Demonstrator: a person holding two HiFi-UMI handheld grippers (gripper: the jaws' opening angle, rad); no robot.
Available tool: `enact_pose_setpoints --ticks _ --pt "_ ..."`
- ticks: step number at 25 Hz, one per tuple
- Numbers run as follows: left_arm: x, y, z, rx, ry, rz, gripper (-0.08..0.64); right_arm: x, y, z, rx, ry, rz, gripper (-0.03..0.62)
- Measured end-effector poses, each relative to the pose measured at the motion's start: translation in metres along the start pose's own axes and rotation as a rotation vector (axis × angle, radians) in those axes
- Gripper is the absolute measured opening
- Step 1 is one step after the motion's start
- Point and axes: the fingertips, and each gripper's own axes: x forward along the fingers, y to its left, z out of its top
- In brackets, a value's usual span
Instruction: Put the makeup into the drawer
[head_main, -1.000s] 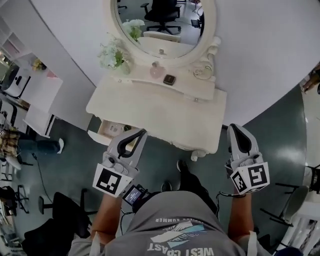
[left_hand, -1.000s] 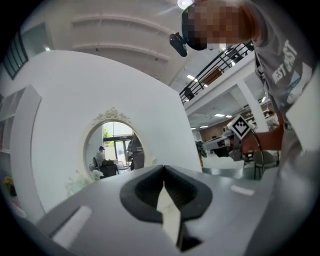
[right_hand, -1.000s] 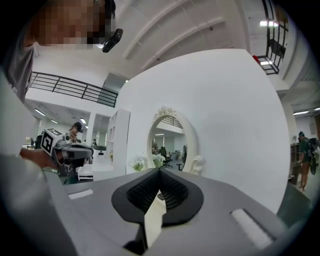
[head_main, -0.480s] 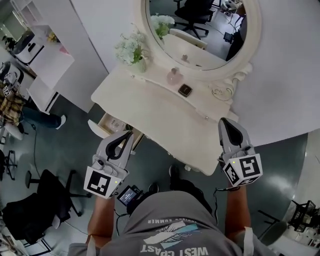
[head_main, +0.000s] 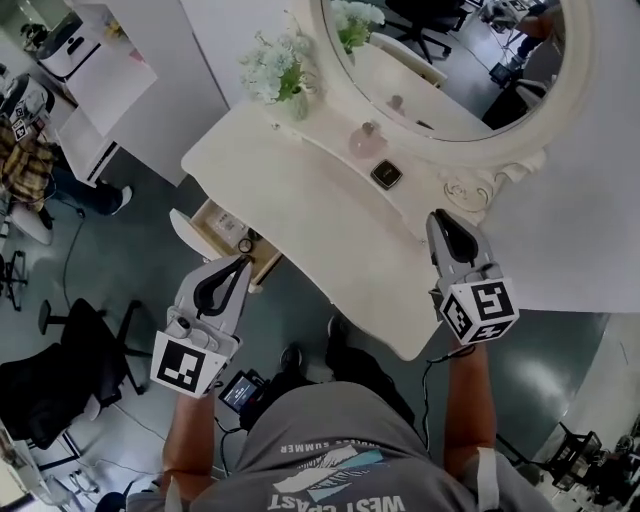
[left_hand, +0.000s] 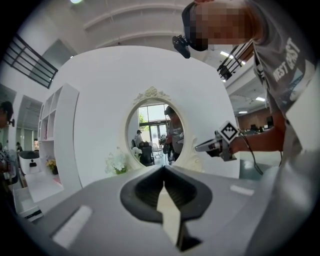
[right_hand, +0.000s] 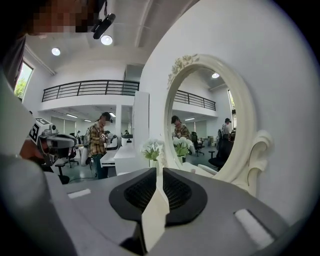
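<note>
A small dark compact (head_main: 387, 174) and a pink bottle (head_main: 366, 141) rest on the raised back ledge of the cream dressing table (head_main: 300, 205), below the oval mirror (head_main: 455, 70). At the table's left end a drawer (head_main: 215, 232) stands pulled out with small items inside. My left gripper (head_main: 243, 262) hovers just in front of that drawer, its jaws (left_hand: 163, 169) shut and empty. My right gripper (head_main: 437, 217) is above the table's right front part, short of the compact. Its jaws (right_hand: 159, 170) are opening, a narrow slit between them with nothing in it.
A vase of white flowers (head_main: 275, 70) stands at the table's back left. A black office chair (head_main: 60, 385) is on the floor to the left. White shelving (head_main: 100, 55) and a person in a plaid shirt (head_main: 20, 150) are farther left.
Both grippers have travelled forward toward the table. The right one now reaches over the tabletop, and the left one has come up close to the open drawer.
</note>
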Motion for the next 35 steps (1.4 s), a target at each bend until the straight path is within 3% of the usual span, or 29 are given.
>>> enact_pose_setpoints --ticks 20,30,35 --pt "0.019 0.009 -0.068 -0.049 0.137 0.102 0.002 0.133 -0.032 -0.107 -0.039 0.224 0.139 0.2" --pt "0.026 0.012 -0.101 -0.095 0.172 0.124 0.0 0.185 -0.045 -0.169 -0.071 0.397 0.155 0.308" --pt "0.029 0.009 -0.124 -0.121 0.2 0.123 0.002 0.204 -0.052 -0.198 -0.083 0.473 0.154 0.331"
